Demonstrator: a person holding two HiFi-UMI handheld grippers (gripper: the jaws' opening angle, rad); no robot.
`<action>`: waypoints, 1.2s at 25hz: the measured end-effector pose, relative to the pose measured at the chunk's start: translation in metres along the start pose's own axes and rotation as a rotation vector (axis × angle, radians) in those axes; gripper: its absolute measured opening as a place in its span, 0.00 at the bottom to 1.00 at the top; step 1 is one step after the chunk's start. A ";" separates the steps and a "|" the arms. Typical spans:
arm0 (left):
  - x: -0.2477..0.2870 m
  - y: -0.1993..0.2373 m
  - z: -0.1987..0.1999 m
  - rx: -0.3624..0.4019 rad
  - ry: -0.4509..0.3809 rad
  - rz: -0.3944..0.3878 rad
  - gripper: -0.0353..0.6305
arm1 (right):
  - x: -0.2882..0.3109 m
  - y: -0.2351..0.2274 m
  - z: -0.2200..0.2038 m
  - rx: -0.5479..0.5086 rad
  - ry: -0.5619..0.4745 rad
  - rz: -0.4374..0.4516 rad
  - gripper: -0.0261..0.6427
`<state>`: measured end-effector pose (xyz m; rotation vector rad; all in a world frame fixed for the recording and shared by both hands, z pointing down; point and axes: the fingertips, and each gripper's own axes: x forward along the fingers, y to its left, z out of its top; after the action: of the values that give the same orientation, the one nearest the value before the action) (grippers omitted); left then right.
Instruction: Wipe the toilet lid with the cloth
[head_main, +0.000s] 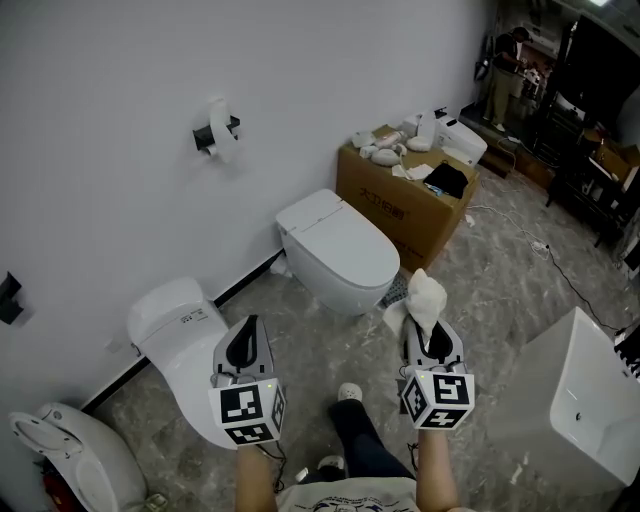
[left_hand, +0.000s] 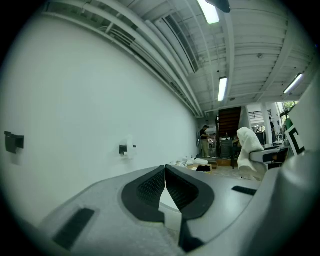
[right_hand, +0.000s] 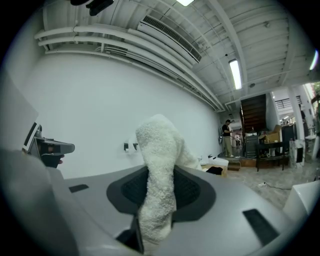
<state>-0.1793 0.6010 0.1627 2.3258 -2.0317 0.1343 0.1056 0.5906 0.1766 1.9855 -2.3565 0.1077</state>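
Note:
A white toilet with its lid (head_main: 338, 240) down stands against the wall in the middle of the head view. My right gripper (head_main: 431, 343) is held in the air in front of it, shut on a white fluffy cloth (head_main: 424, 300) (right_hand: 159, 170) that sticks up between the jaws. My left gripper (head_main: 243, 347) hangs over another white toilet (head_main: 178, 330) at the left, its jaws shut together with nothing between them (left_hand: 165, 187). The cloth (left_hand: 248, 152) also shows at the right of the left gripper view.
A cardboard box (head_main: 400, 200) with small items on top stands right of the middle toilet. A third toilet (head_main: 75, 455) is at the bottom left, a white basin (head_main: 585, 400) at the right. A paper roll holder (head_main: 215, 133) hangs on the wall. Cables cross the marble floor.

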 end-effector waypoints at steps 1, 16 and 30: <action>0.007 0.002 -0.001 -0.001 0.003 0.007 0.07 | 0.009 -0.001 0.000 -0.002 0.001 0.005 0.21; 0.190 0.024 0.024 0.007 -0.007 0.105 0.07 | 0.219 -0.051 0.027 -0.002 -0.023 0.076 0.20; 0.331 0.024 0.032 0.009 0.026 0.133 0.07 | 0.365 -0.093 0.036 0.014 -0.011 0.107 0.21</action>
<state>-0.1578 0.2685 0.1626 2.1812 -2.1765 0.1781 0.1356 0.2134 0.1746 1.8694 -2.4753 0.1189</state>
